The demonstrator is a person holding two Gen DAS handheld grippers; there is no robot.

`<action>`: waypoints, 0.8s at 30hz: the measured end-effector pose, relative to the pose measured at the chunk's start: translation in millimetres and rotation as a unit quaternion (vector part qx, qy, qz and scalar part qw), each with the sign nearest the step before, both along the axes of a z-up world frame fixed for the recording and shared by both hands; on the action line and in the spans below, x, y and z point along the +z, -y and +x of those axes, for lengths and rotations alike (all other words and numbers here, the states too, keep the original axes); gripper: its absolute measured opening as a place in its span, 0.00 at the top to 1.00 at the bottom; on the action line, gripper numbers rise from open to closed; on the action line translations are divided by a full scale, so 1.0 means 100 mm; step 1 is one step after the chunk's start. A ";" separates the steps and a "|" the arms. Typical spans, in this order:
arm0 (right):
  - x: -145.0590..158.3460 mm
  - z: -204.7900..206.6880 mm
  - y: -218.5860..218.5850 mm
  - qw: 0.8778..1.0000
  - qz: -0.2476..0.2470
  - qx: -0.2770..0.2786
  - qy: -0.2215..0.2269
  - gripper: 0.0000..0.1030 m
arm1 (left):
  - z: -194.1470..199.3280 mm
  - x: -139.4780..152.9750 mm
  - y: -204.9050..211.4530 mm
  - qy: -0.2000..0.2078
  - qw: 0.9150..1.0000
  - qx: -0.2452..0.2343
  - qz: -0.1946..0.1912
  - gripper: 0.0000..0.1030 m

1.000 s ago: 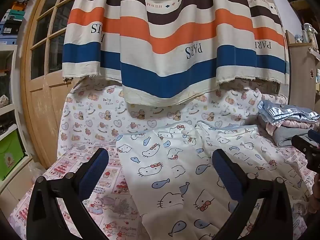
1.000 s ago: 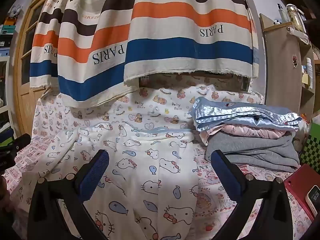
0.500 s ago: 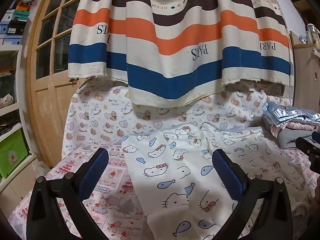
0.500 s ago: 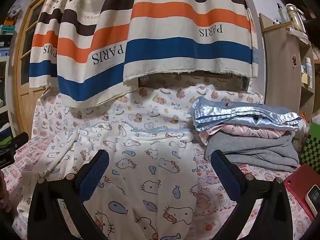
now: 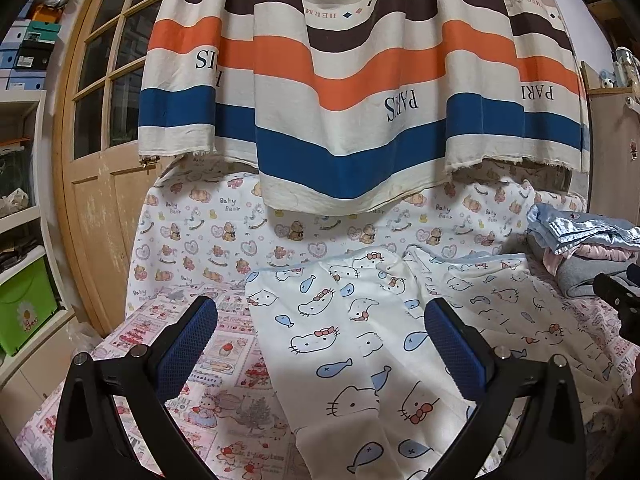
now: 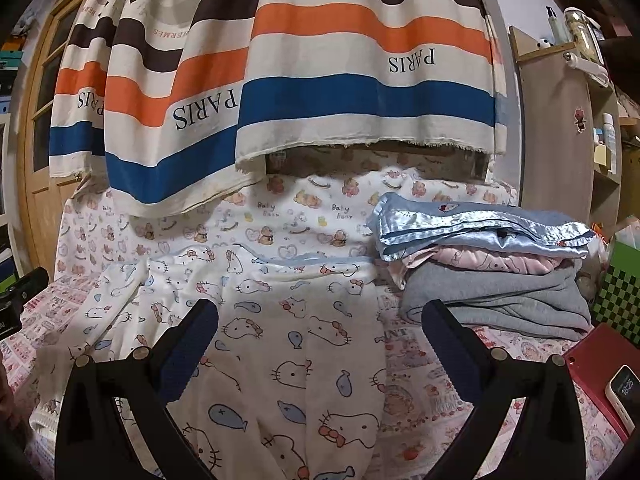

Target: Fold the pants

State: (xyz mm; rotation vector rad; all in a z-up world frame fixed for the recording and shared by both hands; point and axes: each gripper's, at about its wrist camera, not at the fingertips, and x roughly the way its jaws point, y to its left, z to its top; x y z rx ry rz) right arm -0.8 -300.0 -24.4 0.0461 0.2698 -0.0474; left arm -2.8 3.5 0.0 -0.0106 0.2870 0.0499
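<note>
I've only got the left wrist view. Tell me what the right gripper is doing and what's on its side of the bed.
Observer: The right gripper is open and holds nothing; its fingers frame the pants.
Operator: Give me what's right of the pants.
Observer: A strip of printed sheet shows between the pants and the grey bottom layer of the folded pile.
Operator: Check the near right corner.
Observer: A red flat item lies there, with a small white device showing digits on it.
</note>
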 end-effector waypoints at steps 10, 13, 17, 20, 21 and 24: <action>0.01 0.00 0.00 1.000 0.000 -0.001 0.000 0.01 | 0.00 0.01 0.00 0.003 1.000 0.003 0.003 0.00; 0.01 0.00 -0.01 1.000 -0.001 -0.001 0.002 0.01 | 0.00 0.01 0.01 0.004 1.000 0.003 0.003 0.00; 0.00 -0.01 0.00 1.000 -0.001 -0.003 0.003 0.01 | 0.00 0.00 0.01 0.003 1.000 0.004 0.002 0.00; 0.00 -0.01 0.00 1.000 -0.001 -0.003 0.003 0.01 | 0.00 0.00 0.01 0.002 1.000 0.003 0.003 0.00; 0.00 0.00 0.00 1.000 -0.001 -0.002 0.002 0.01 | 0.01 -0.01 0.01 0.001 1.000 0.002 0.003 0.00; 0.01 0.00 0.00 1.000 -0.001 -0.004 0.003 0.01 | 0.01 -0.01 0.02 0.001 1.000 -0.001 0.005 0.00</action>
